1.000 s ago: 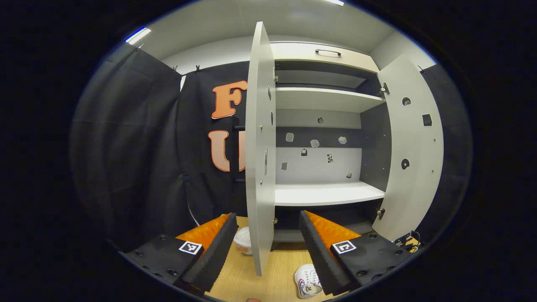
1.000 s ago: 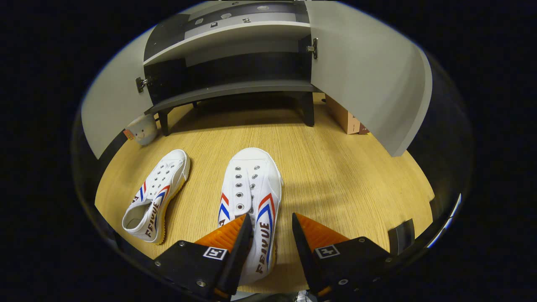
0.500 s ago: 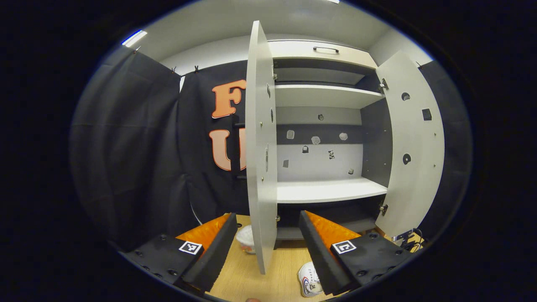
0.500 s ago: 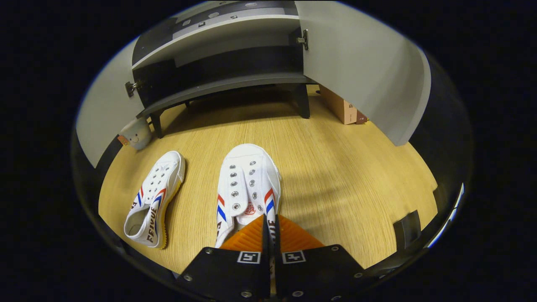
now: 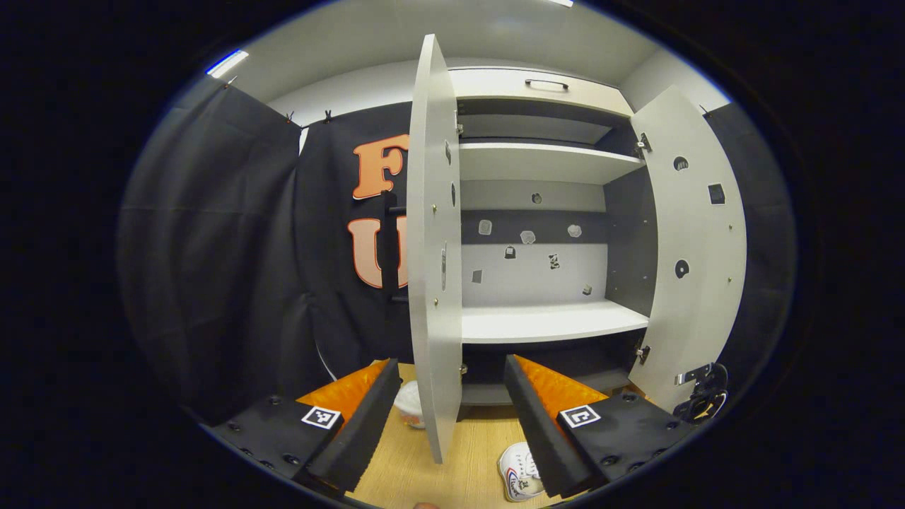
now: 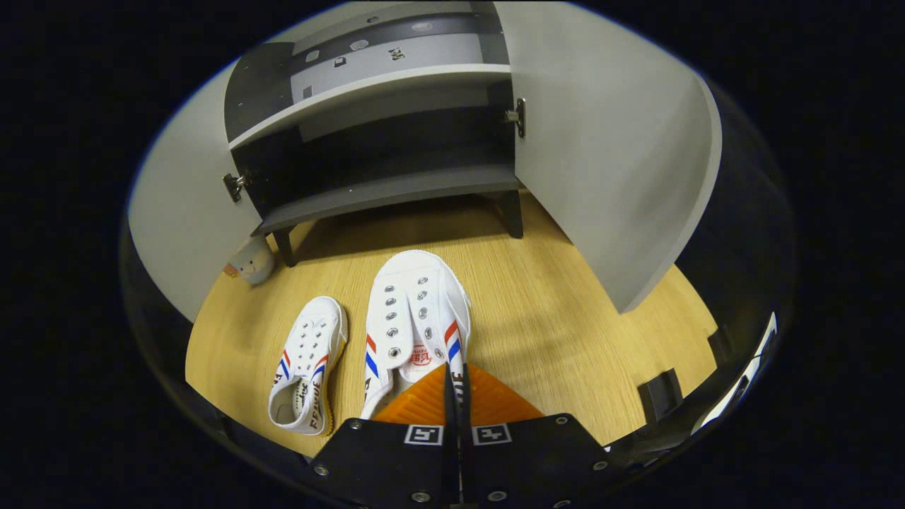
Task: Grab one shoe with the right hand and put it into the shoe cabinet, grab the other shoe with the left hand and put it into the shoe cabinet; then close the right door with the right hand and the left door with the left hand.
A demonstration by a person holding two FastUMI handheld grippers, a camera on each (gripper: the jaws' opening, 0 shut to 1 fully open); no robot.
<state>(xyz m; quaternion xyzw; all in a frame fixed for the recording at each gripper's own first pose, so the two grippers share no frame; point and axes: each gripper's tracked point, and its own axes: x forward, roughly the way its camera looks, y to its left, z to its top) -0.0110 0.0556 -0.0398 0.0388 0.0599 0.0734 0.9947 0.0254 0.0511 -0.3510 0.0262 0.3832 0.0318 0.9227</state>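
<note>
My right gripper [image 6: 452, 371] is shut on the side wall of a white shoe [image 6: 417, 318] with red and blue stripes, toe pointing at the shoe cabinet [image 6: 389, 191]. The shoe hangs above the wooden floor. The other white shoe [image 6: 307, 364] lies on the floor to its left, and part of it shows low down as the shoe [image 5: 520, 470] in the left gripper view. Both cabinet doors stand open: the left door [image 5: 431, 247] edge-on, the right door [image 5: 696, 240] swung wide. My left gripper [image 5: 451, 364] is open, holding nothing, level with the white shelf [image 5: 551, 322].
A small plush toy [image 6: 251, 261] sits on the floor by the cabinet's left leg, behind the left door [image 6: 177, 219]. The right door [image 6: 601, 155] reaches out over the floor on the right. The dark bottom compartment lies straight ahead of the held shoe.
My right gripper closed on the shoe's side, then rose with it; the floor and the other shoe now look farther off. The left gripper has hardly moved.
</note>
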